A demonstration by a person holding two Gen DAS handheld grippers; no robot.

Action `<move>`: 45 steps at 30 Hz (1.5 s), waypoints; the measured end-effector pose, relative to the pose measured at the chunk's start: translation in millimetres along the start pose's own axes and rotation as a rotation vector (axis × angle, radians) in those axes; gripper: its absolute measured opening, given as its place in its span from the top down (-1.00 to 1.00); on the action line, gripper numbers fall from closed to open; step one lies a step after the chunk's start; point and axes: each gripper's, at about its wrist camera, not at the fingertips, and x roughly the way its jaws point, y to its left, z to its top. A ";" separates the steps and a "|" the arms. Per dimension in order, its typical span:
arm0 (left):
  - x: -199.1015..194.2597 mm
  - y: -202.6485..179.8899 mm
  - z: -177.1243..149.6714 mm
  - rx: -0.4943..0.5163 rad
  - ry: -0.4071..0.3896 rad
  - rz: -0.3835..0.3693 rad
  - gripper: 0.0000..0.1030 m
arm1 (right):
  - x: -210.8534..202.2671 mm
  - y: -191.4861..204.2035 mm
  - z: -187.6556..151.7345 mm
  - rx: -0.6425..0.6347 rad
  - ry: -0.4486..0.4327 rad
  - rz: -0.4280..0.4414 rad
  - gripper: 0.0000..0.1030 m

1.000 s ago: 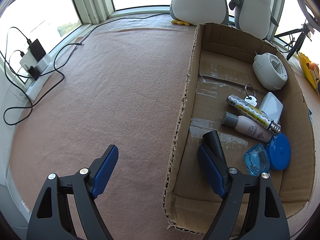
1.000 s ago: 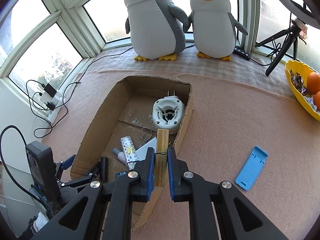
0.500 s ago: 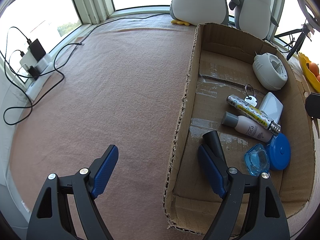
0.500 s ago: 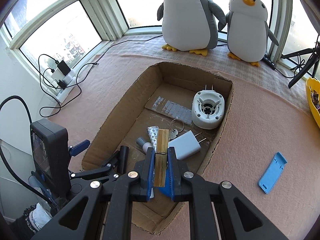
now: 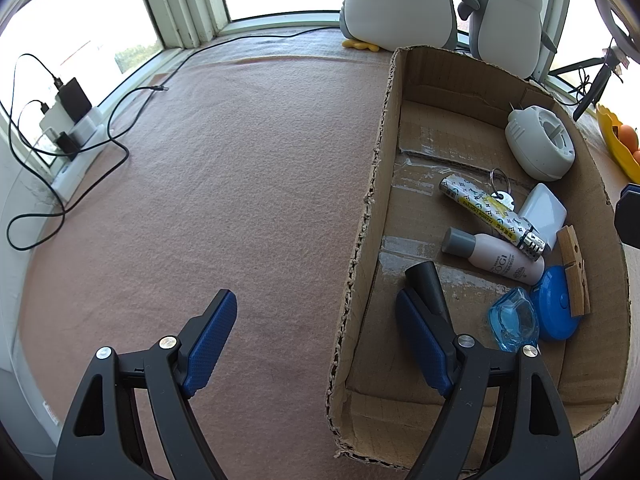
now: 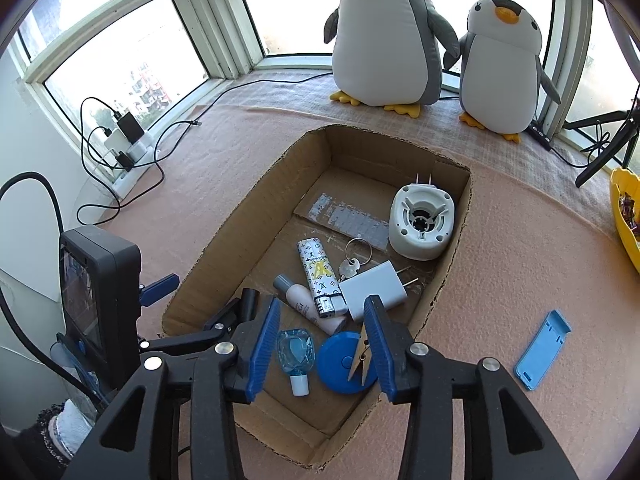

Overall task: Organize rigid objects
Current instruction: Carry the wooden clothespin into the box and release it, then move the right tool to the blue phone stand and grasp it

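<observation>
An open cardboard box (image 6: pixel 224 236) (image 5: pixel 384 160) holds a white round plug-in device (image 6: pixel 422 220), a patterned lighter (image 6: pixel 318 276), a key ring (image 6: pixel 356 256), a white charger (image 6: pixel 376 288), a small grey-capped bottle (image 5: pixel 496 256), a clear blue bottle (image 6: pixel 296 354) and a blue disc (image 6: pixel 340 364). My right gripper (image 6: pixel 323 308) hangs over the box's near end, its jaws opening. A wooden clothespin (image 6: pixel 360 356) (image 5: pixel 574 276) lies free on the blue disc beside the right pad. My left gripper (image 5: pixel 314 297) is open, straddling the box's left wall. A black tube (image 5: pixel 424 284) sits by its right finger.
A light blue phone stand (image 6: pixel 542 354) lies on the pink cloth right of the box. Two plush penguins (image 6: pixel 384 32) stand behind the box. A power strip with cables (image 6: pixel 128 144) sits far left. At the right are a yellow bowl (image 6: pixel 626 208) and a tripod (image 6: pixel 608 156).
My right gripper swung left over the box, then opened. The clothespin dropped from its pads onto the blue disc. The left gripper stayed still.
</observation>
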 end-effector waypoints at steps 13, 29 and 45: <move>0.6 -1.1 -0.3 0.001 -0.001 0.002 -0.62 | -29.4 -74.0 -10.4 0.203 -0.051 -0.093 0.22; 0.5 -1.7 -0.9 0.001 -0.001 0.002 -0.62 | -12.1 -185.4 -35.2 0.489 0.069 -0.202 0.01; 0.3 -1.9 -1.1 0.000 -0.001 0.001 -0.62 | 29.1 -207.3 -39.6 0.526 0.181 -0.241 0.01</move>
